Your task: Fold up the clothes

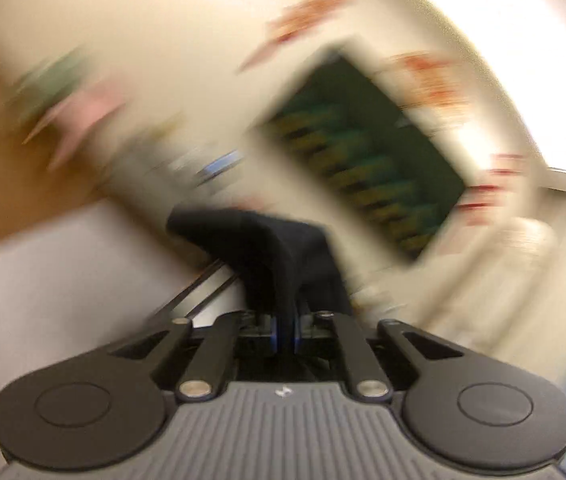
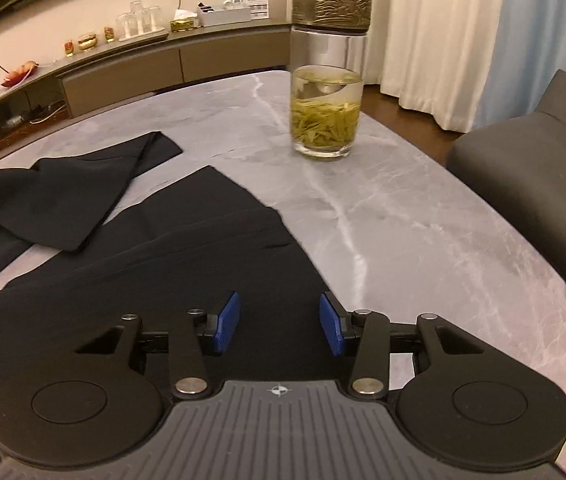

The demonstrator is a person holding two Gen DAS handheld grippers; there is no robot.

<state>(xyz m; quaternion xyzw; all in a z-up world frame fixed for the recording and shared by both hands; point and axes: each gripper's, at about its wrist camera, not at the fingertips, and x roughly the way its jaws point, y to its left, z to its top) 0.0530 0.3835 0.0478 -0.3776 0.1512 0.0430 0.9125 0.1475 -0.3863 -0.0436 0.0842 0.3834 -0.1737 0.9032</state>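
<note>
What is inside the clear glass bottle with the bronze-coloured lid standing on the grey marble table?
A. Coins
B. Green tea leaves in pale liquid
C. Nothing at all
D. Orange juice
B: the clear glass bottle on the grey marble table holds yellow-green leaves floating in pale liquid in its lower part.

Two matching handheld grippers
The left gripper [image 1: 285, 334] and right gripper [image 2: 279, 322] had black linkages, silver screws, blue ribbed pads [image 2: 227, 322], grey ridged bodies.
</note>
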